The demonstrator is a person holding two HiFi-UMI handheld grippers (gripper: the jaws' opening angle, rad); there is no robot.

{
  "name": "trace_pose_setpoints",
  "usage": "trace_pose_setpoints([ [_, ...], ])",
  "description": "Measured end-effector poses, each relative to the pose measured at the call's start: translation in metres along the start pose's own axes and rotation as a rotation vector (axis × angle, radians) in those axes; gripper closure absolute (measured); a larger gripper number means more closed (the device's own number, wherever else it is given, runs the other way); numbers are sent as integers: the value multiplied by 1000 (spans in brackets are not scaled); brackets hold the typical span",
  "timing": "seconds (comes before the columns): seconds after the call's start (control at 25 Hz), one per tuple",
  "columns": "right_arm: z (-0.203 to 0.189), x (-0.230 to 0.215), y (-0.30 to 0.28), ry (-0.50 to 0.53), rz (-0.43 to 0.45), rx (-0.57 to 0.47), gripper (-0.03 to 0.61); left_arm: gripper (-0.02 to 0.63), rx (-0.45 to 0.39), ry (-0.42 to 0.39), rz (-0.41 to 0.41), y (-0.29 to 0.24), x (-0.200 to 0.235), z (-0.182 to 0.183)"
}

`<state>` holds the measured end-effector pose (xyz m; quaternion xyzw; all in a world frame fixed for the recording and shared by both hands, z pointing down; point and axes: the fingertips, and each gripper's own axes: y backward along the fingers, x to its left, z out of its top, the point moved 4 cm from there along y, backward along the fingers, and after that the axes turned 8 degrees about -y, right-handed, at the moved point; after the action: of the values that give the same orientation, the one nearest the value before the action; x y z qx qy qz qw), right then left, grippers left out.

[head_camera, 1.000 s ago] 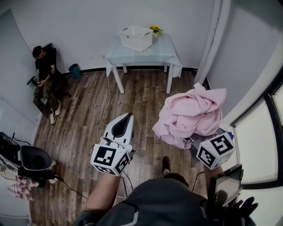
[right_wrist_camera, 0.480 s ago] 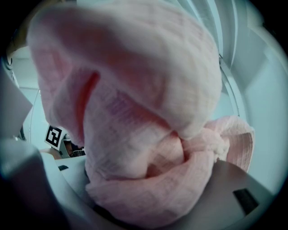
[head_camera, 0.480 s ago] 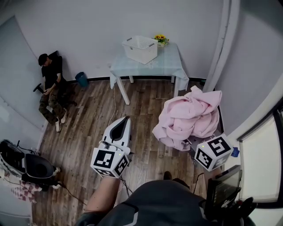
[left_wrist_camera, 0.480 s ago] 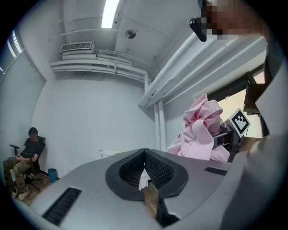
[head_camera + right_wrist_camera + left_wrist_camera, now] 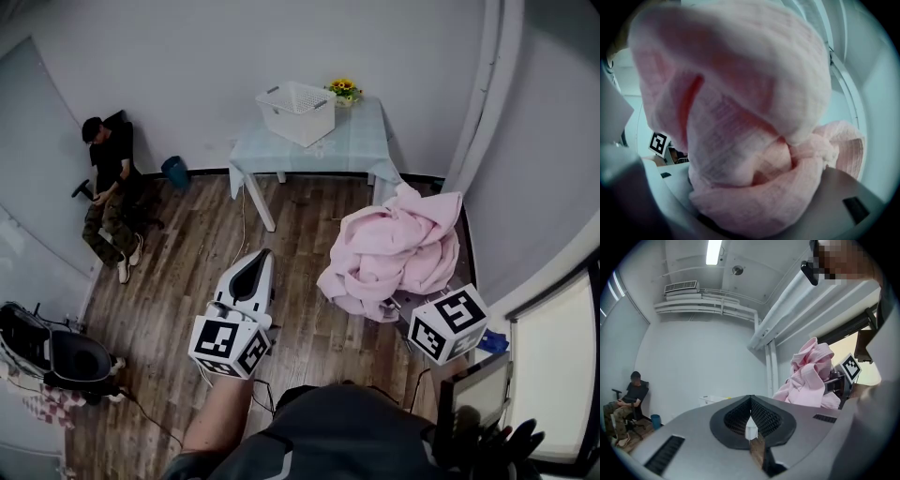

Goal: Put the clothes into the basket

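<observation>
Wood-plank floor (image 5: 187,244) and white walls all round, and against the far wall stands a table (image 5: 352,150) under a pale cloth. On it, toward its left end, sits the white basket (image 5: 296,112), open side up. What shows of its inside from up here is bare white lattice. Just beside its right corner are yellow flowers (image 5: 343,89), right at the wall.

Over on the left a person (image 5: 108,183) sits slumped in a chair against the wall, with a small blue bin (image 5: 174,172) on the floor between them and the table. What's in the bin I can't tell.

Now the grippers. The left gripper (image 5: 262,253) is held out over the floor, pointing toward the table. Its jaws are pressed together with nothing between them, and through the thin slit there's only the far wall.

The right gripper (image 5: 401,305) is the busy one. Its jaws stand wide and are clamped round a big bunched heap of pink clothes (image 5: 394,248). The fabric fills almost its whole view, folds bulging over both jaws. Seen from above, the clothes ride in the air above the floor, to the right of the left gripper and near the right-hand wall. They're well apart from the basket, with the table's front edge between them.
</observation>
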<state>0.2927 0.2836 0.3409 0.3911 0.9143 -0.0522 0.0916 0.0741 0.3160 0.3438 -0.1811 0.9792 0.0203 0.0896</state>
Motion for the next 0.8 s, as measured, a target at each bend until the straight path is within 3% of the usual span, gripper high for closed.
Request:
trace_pose_setpoints([
  [0.4,2,-39,-59,-23,4,17,259,604,16,15,17,-47,40,-16],
  [0.64,11,-60,-149,-31,-24,9,259,606,12,18,-3,-103,116,-30],
  [0.8,16,-61,-160,-30,-40,-4,259,606,-1,9,-18,-113,130,-25],
])
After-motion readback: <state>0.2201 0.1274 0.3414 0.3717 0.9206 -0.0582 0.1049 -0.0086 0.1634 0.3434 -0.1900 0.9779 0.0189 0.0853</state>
